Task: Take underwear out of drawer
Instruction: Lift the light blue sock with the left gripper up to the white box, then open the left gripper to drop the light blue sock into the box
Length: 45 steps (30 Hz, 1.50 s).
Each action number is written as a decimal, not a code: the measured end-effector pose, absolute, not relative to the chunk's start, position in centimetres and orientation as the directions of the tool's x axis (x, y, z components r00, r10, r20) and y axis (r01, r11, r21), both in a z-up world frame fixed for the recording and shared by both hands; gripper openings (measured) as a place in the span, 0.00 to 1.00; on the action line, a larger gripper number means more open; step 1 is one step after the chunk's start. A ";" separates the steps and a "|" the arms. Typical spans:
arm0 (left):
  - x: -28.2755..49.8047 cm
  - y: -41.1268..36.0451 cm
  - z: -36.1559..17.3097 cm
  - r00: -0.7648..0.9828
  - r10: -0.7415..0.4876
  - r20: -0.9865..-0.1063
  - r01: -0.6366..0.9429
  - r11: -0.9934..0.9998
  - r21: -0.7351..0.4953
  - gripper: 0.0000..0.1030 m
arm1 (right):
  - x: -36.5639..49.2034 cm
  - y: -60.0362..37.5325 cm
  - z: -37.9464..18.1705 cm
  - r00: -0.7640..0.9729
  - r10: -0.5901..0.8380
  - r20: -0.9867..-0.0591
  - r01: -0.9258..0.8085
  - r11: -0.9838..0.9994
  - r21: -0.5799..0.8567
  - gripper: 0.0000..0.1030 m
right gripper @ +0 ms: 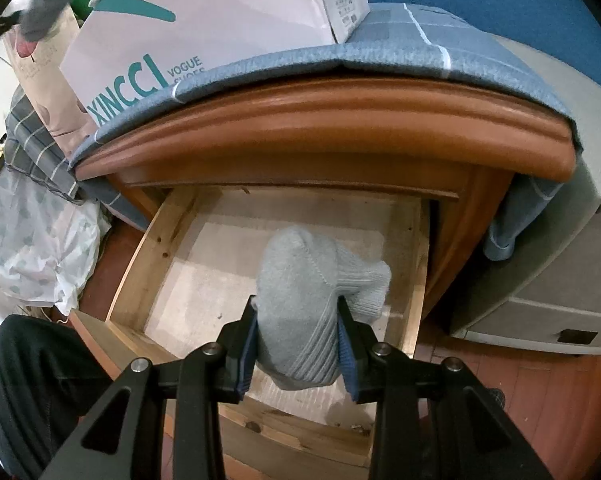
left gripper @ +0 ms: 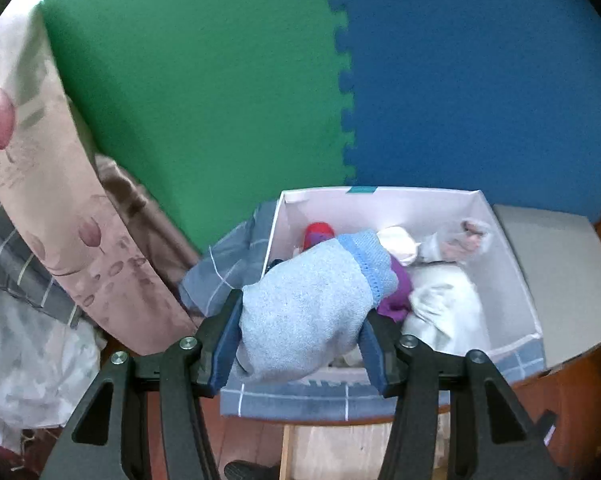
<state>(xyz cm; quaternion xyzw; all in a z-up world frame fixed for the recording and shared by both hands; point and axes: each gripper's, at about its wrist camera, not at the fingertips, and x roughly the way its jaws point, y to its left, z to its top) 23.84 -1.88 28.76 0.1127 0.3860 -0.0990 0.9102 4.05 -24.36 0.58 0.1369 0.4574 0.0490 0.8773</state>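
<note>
Drawer (right gripper: 204, 248): pulled open under the wooden cabinet top, directly below and ahead of the right gripper (right gripper: 296, 340); its floor looks bare apart from the piece held there.
Box (left gripper: 512, 280): white, just ahead of and below the left gripper (left gripper: 300, 332), already holding mixed clothes.
Step, judged: lift each piece clear and carry it over the box; keep the clamp firm, raise the right one straight up past the drawer front.
Left gripper: clamped on a pale blue knit piece (left gripper: 312, 300) with a brighter blue lacy band, bunched, hanging over the box's near edge.
Right gripper: clamped on a grey-green ribbed knit piece (right gripper: 312, 300), folded into a soft lump, above the drawer floor; whether it touches I cannot tell.
</note>
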 end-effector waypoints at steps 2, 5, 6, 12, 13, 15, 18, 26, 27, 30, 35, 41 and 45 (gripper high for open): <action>25.9 -2.4 27.0 0.654 -0.063 -0.754 0.246 0.960 0.134 0.48 | 4.1 -24.4 0.6 0.576 0.213 -0.789 0.042 0.957 0.288 0.33; 27.7 -2.8 24.5 0.620 -0.046 -0.783 0.227 0.966 0.124 0.48 | 4.1 -24.5 0.6 0.575 0.221 -0.788 0.042 0.953 0.298 0.33; 27.8 -2.9 23.8 0.615 -0.041 -0.787 0.228 0.965 0.128 0.48 | 4.1 -24.5 0.6 0.574 0.223 -0.788 0.042 0.953 0.300 0.33; 29.2 -4.3 21.5 0.607 -0.019 -0.794 0.240 0.958 0.160 0.50 | 4.3 -24.3 0.5 0.569 0.225 -0.791 0.038 0.954 0.299 0.34; 29.6 -4.4 21.1 0.602 -0.016 -0.798 0.239 0.958 0.161 0.50 | 4.4 -24.3 0.5 0.567 0.226 -0.792 0.037 0.954 0.299 0.34; 30.2 -4.4 20.7 0.603 -0.008 -0.798 0.224 0.961 0.160 0.50 | 4.6 -24.1 0.3 0.560 0.228 -0.797 0.035 0.954 0.298 0.34; 30.7 -4.6 20.3 0.608 0.004 -0.794 0.219 0.960 0.172 0.52 | 4.6 -23.8 0.2 0.554 0.230 -0.800 0.027 0.956 0.293 0.34; 30.3 -4.9 19.9 0.627 0.010 -0.779 0.240 0.949 0.205 0.63 | 4.5 -23.5 -0.1 0.547 0.225 -0.806 0.027 0.958 0.286 0.34; 30.2 -4.9 19.8 0.626 0.012 -0.780 0.237 0.950 0.205 0.66 | 4.6 -23.5 -0.2 0.546 0.224 -0.807 0.028 0.958 0.285 0.34; 29.8 -5.0 19.7 0.631 0.017 -0.775 0.233 0.949 0.211 0.70 | 4.8 -23.4 -0.4 0.543 0.221 -0.810 0.030 0.959 0.282 0.34; 28.9 -5.2 19.5 0.644 0.020 -0.765 0.241 0.943 0.228 0.74 | 5.1 -23.0 -0.7 0.538 0.215 -0.815 0.028 0.962 0.273 0.34; 26.8 -4.4 20.6 0.693 -0.015 -0.721 0.241 0.947 0.212 0.78 | 5.4 -22.3 -1.3 0.527 0.201 -0.826 0.019 0.969 0.248 0.34; 24.7 -3.3 21.8 0.730 -0.055 -0.681 0.231 0.958 0.171 0.83 | 5.5 -22.2 -1.9 0.516 0.184 -0.837 0.027 0.973 0.231 0.34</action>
